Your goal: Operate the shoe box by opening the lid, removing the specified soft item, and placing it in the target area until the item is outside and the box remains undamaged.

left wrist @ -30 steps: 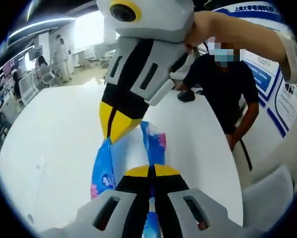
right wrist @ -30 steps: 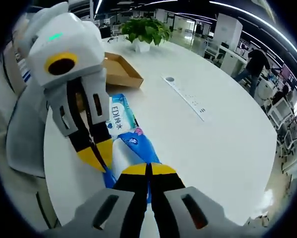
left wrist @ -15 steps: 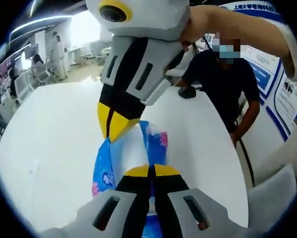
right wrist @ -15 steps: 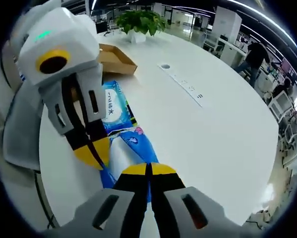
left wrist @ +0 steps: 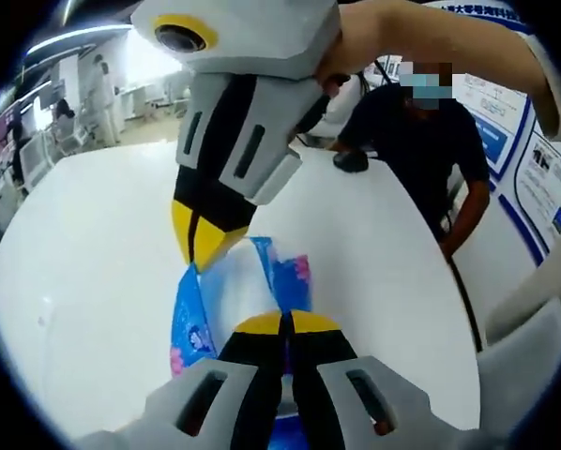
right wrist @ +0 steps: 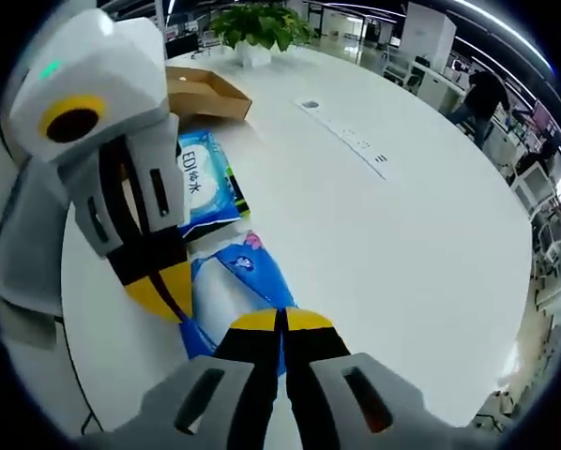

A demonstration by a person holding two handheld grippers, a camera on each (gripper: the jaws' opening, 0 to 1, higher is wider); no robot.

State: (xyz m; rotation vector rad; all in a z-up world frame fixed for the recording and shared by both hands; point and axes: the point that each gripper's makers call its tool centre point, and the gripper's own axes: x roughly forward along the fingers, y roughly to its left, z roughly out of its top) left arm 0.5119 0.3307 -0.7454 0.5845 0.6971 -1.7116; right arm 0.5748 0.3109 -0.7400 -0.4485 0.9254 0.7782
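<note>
Blue tissue pack [right wrist: 248, 286] above white counter [right wrist: 412, 216], pinched by left gripper [right wrist: 160, 292] and right gripper [right wrist: 282, 323]; near end hidden behind jaws.

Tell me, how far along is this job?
The blue pack is already out of the brown box, which lies open behind. Both the left gripper and right gripper grip the pack, shut on it above the white table. Setting it down remains.
</note>
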